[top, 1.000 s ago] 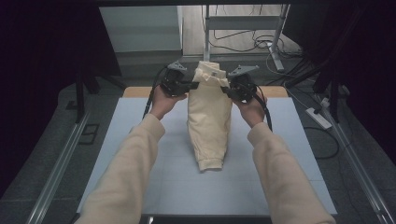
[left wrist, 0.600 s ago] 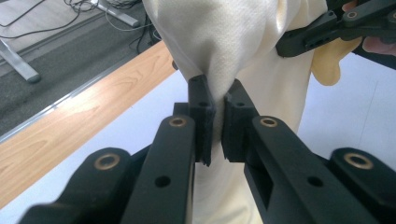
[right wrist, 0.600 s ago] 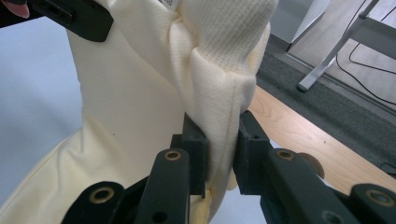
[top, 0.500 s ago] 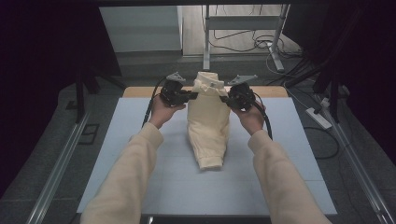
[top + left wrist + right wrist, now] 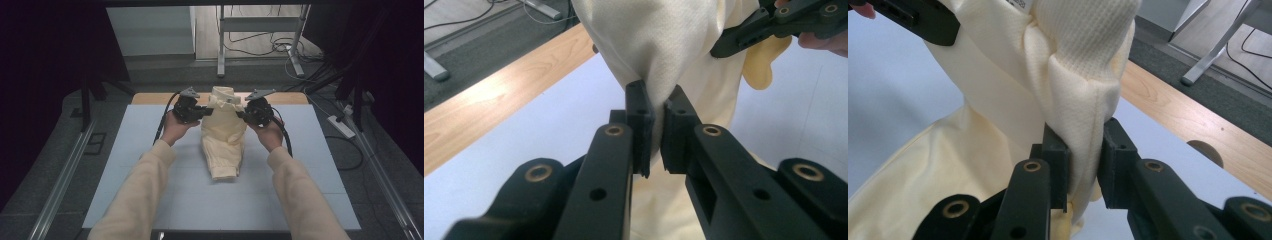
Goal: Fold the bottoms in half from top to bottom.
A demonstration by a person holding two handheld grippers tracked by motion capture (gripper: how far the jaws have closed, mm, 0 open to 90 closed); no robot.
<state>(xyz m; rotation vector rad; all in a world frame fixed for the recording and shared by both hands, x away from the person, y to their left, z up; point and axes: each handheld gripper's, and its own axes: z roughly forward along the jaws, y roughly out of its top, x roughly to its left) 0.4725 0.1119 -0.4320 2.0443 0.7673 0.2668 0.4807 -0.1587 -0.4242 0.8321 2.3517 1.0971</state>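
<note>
A cream-yellow knit garment (image 5: 222, 135) hangs between my two grippers over the pale blue mat (image 5: 125, 165), its lower end resting on the mat. My left gripper (image 5: 204, 113) is shut on the garment's upper left edge; in the left gripper view its pads (image 5: 642, 125) pinch a fold of the cloth (image 5: 659, 45). Opposite it, my right gripper (image 5: 241, 114) is shut on the upper right edge, and in the right gripper view a thick bunched fold (image 5: 1083, 125) is clamped between the pads (image 5: 1055, 160). The ribbed collar (image 5: 223, 95) stands up between the two grippers.
The mat lies on a wooden table (image 5: 150, 98) whose bare edge shows at the far side. Beyond the table are a metal stand (image 5: 220, 45) and floor cables (image 5: 260, 45). A power strip (image 5: 342, 126) lies on the floor at the right. Metal rails (image 5: 60, 180) flank the table.
Both hands have come down with the garment, so more of its lower part lies on the mat. The grips are unchanged.
</note>
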